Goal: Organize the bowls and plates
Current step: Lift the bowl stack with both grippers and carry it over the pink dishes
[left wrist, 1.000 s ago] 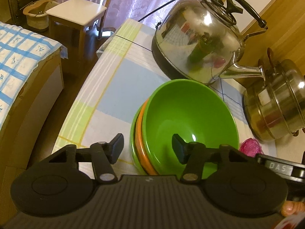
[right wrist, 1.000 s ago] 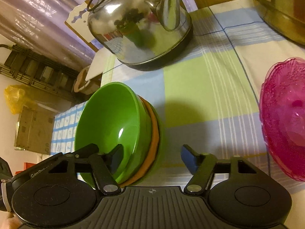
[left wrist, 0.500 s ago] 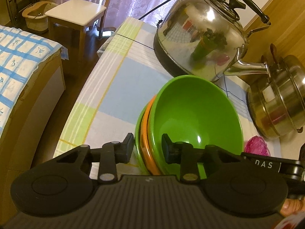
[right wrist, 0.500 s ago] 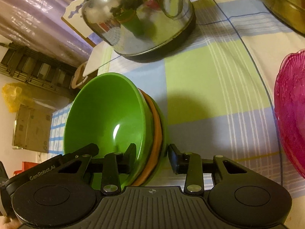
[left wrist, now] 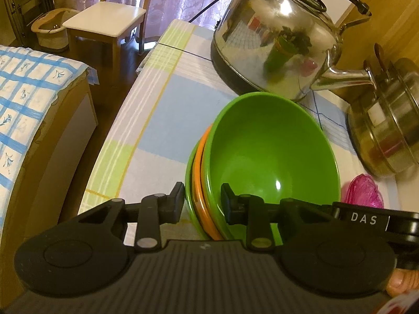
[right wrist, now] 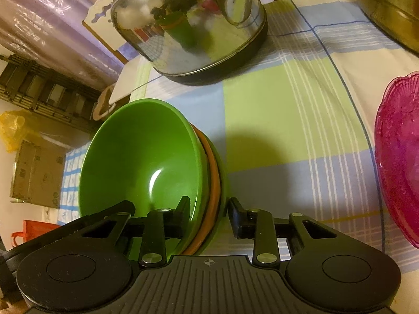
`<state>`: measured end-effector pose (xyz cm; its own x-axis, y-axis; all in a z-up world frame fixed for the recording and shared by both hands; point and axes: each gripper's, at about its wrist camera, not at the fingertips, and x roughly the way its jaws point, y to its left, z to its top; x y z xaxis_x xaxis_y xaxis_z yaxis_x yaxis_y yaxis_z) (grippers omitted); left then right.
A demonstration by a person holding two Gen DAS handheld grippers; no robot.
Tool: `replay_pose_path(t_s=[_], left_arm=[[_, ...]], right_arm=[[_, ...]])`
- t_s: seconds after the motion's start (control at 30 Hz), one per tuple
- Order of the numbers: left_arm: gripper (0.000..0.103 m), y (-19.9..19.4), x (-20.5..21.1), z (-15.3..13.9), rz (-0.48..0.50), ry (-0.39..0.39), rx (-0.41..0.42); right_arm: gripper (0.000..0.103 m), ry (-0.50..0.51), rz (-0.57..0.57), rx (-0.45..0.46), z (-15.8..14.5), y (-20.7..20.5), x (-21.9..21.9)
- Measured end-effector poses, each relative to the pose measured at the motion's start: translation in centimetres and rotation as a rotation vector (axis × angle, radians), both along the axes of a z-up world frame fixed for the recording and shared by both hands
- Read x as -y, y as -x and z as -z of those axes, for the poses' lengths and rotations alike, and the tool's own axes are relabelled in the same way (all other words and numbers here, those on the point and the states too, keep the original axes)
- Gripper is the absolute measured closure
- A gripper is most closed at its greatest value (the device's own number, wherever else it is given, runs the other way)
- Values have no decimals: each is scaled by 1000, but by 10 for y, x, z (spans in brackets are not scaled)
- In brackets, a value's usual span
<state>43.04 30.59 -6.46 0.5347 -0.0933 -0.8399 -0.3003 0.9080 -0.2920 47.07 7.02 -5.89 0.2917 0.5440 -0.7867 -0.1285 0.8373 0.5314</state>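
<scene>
Three nested bowls stand on the checked tablecloth: a green bowl (left wrist: 269, 151) (right wrist: 141, 157) on top, an orange bowl (left wrist: 200, 162) (right wrist: 213, 180) under it and another green one at the bottom. My left gripper (left wrist: 203, 202) is shut on the stack's left rim, one pad inside the top bowl and one against the outermost wall. My right gripper (right wrist: 209, 216) straddles the opposite rim; its jaws are closing, and a thin gap shows at the outer pad. A pink glass bowl (right wrist: 398, 151) (left wrist: 362, 191) lies to the right.
A steel kettle (left wrist: 275, 39) (right wrist: 183, 26) stands close behind the bowls, its cord trailing off the table. A steel pot (left wrist: 387, 130) sits at the back right. The table edge (left wrist: 112, 136) drops to the floor on the left, beside a bed (left wrist: 26, 91) and a chair (left wrist: 104, 18).
Both grippers' jaws have narrowed from wide open onto the stack's rims. The left pads came to rest against the bowls. Neither hand has shifted much.
</scene>
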Motion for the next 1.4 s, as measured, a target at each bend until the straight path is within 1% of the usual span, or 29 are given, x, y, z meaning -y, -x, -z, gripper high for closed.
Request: replay_pose_path(t_s=[0.23,0.5,0.67,0.83,0.93,1.2,1.4], left_arm=[[78,17,9,0,5,17,-4],[78,49,35,-4,30,20,-3],[77,75,55,-8,51,43,3],[77,96,78,-13,74,65,5],[77,107,95,-18,91,60,7],[77,135,130,-30,128,76,21],[77,150,156,-39,154,81,31]], right_arm=[[72,6,-11,-5,0,12,8],[72,14,6,-18,-2,46,32],[73,-2,44,-33,-4,72,58],[72,7,63,-22,-9,104,85],[73,6,83,-24,-12,121,102],[73,2,131,-9,-35,156,140],[73,0,154,1,-44,175,167]])
